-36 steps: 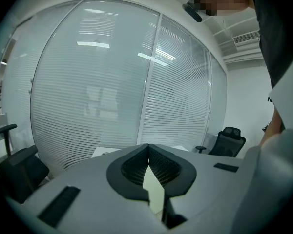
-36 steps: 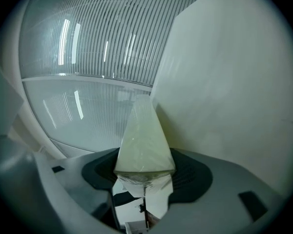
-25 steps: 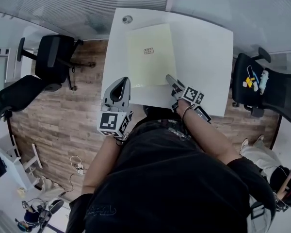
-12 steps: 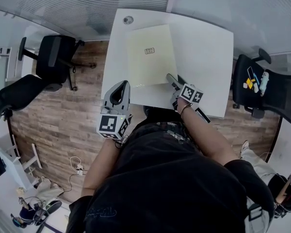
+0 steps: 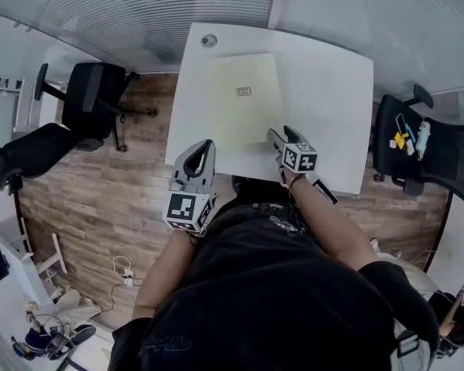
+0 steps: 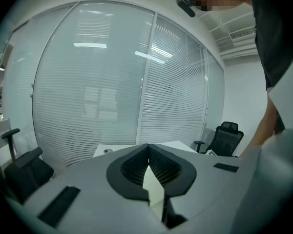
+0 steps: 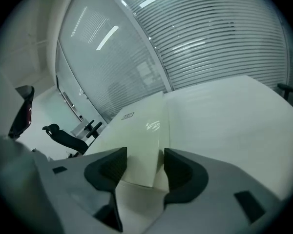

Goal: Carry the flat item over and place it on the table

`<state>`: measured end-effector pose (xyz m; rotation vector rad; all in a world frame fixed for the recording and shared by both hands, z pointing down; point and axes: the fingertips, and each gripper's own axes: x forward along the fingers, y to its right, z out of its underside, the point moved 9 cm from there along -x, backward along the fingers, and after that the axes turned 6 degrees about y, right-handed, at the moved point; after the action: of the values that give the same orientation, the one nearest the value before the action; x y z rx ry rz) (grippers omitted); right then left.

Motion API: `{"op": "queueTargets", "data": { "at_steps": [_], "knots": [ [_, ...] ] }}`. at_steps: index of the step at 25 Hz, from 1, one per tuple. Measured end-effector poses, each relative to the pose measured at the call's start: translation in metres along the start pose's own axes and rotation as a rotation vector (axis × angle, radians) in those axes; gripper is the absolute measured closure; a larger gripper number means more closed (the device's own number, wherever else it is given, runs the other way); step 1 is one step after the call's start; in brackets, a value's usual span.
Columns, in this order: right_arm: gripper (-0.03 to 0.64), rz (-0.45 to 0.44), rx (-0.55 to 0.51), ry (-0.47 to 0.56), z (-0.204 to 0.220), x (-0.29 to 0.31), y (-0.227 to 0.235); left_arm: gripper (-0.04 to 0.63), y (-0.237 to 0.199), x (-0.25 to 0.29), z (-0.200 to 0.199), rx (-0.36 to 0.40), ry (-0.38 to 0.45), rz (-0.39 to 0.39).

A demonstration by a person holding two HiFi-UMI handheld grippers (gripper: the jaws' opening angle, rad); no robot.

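White table (image 5: 325, 91) holds the sheet (image 5: 243, 103), lying toward 12 o'clock from the nearer right gripper (image 5: 280, 133), whose jaws are closing over its corner; left gripper (image 5: 207, 145) is pinched together, empty.

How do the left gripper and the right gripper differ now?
The left gripper's jaws are shut and empty; the right gripper's jaws stand apart, closing, with the pale sheet's near edge between them. The left gripper is mostly off the table's near edge; the right gripper is over the table. Both point forward.
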<state>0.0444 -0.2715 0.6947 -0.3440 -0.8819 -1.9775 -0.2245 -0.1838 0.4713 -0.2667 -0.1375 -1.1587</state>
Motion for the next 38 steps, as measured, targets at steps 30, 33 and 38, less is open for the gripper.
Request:
{"op": "queueTargets", "data": {
  "at_steps": [30,33,38],
  "knots": [
    [0.594,-0.081,-0.414,0.358,-0.094,-0.107,-0.133,0.581,0.019,-0.014,-0.028,0.006,0.163,0.13],
    [0.594,-0.112,-0.437,0.356,-0.094,-0.118,-0.14,0.581,0.027,-0.015,-0.028,-0.002,0.178,0.148],
    [0.594,-0.136,-0.374,0.376,-0.098,-0.133,-0.131,0.581,0.044,-0.011,-0.027,0.009,0.183,0.178]
  ]
}}
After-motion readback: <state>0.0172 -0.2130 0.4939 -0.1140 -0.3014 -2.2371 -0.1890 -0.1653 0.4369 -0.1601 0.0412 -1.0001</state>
